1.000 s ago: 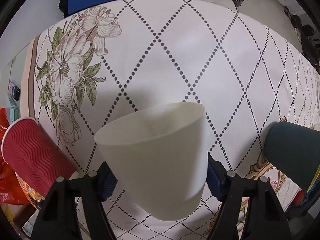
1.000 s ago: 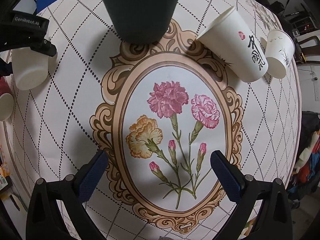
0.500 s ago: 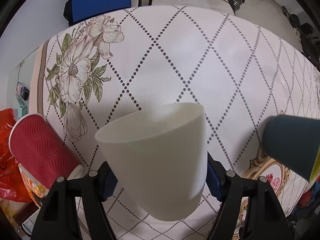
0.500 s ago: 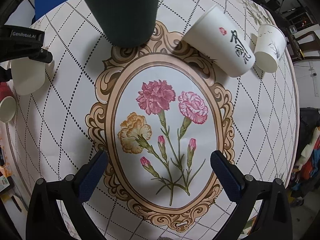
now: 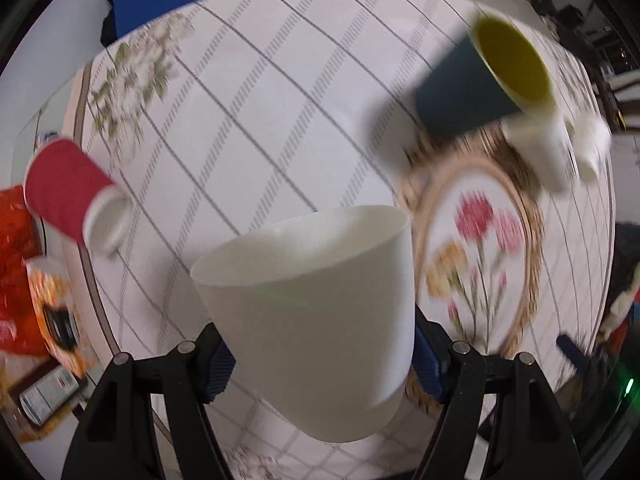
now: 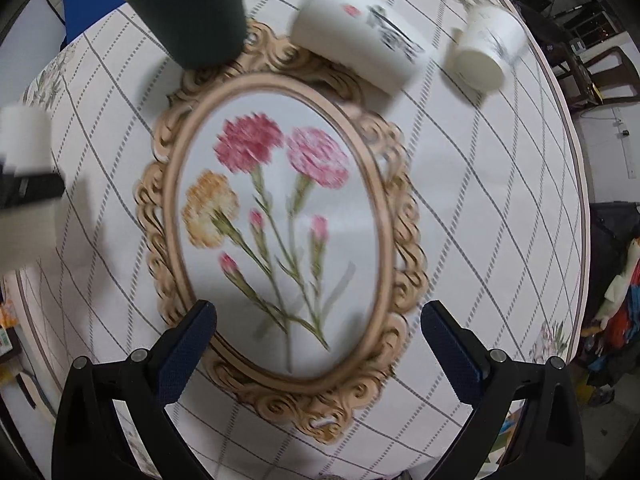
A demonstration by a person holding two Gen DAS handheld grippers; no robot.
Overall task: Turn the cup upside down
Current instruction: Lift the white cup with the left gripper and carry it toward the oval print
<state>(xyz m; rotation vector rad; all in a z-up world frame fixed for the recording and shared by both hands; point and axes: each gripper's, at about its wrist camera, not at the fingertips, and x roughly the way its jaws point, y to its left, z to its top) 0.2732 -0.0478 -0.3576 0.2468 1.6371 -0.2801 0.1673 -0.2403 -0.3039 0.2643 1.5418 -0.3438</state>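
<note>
My left hand-held gripper [image 5: 320, 364] clamps the white cup [image 5: 312, 312] lifted off the surface [image 5: 256, 92], rim far, not yet flipped; right hand-held gripper [image 6: 318, 344] gapes empty

cup [image 5: 312, 304] between left tongs [image 5: 320, 356], above table [image 5: 260, 92]

White cup [image 5: 316, 304]: its wall covers the inner faces of the left hand-held gripper [image 5: 320, 356] pads; contact itself unseen.
White cup, right wrist view [image 6: 24, 140]: cut by the left edge, smeared.
Desk [image 5: 256, 92]: cloth pattern streaked by motion blur in both views.
Printed cup [image 6: 360, 40]: markings too blurred to read.
Small white cup [image 5: 590, 146]: smeared, outline uncertain.
Green cup [image 6: 192, 12]: rim clipped by the top edge.
Red cup [image 5: 68, 192]: soft, surface detail lost.
</note>
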